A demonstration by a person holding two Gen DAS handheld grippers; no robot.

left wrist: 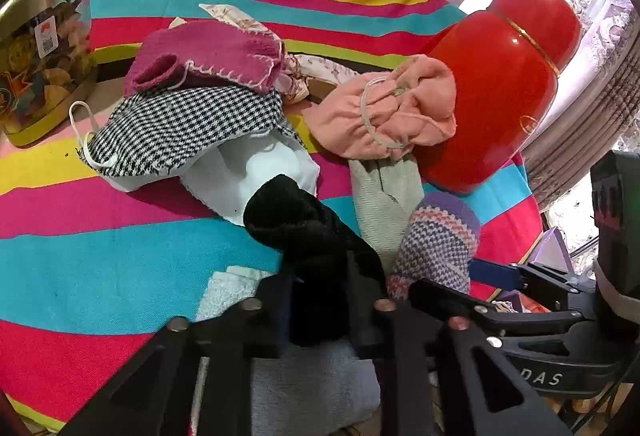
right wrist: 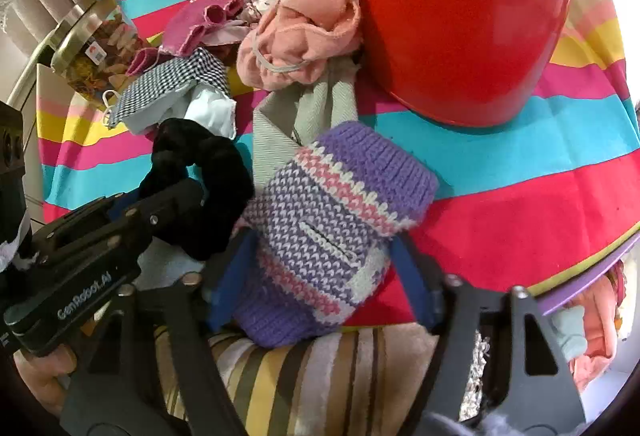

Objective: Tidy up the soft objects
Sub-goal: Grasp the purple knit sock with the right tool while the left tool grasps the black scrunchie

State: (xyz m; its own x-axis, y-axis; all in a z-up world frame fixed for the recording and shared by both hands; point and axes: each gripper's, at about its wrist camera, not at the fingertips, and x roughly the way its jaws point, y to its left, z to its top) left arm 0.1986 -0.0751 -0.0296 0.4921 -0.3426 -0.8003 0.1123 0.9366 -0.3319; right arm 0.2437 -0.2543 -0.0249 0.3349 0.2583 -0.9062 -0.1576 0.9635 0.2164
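Striped cloth (left wrist: 100, 256) covers the table. Left gripper (left wrist: 320, 272) is clamped on a black scrunchie (left wrist: 296, 220); right gripper (right wrist: 320, 248) straddles a purple knitted pouch (right wrist: 332, 211), grip unclear. Beyond lie a pink cloth (left wrist: 384, 115), a houndstooth piece (left wrist: 184, 131) and a red jar (left wrist: 496, 91).

left tongs (left wrist: 320, 296) | clamped on black scrunchie (left wrist: 296, 215) | striped cloth (left wrist: 100, 256)

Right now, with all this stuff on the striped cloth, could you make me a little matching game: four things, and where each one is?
Things:
1. black fuzzy scrunchie
2. purple knitted piece
3. red jar
4. houndstooth cloth

Places:
A. under the magenta knit
B. between the right tool's jaws
C. lying on its side behind the pink cloth
D. pinched in the left tool's jaws

Pairs: 1-D, 2-B, 3-C, 4-A
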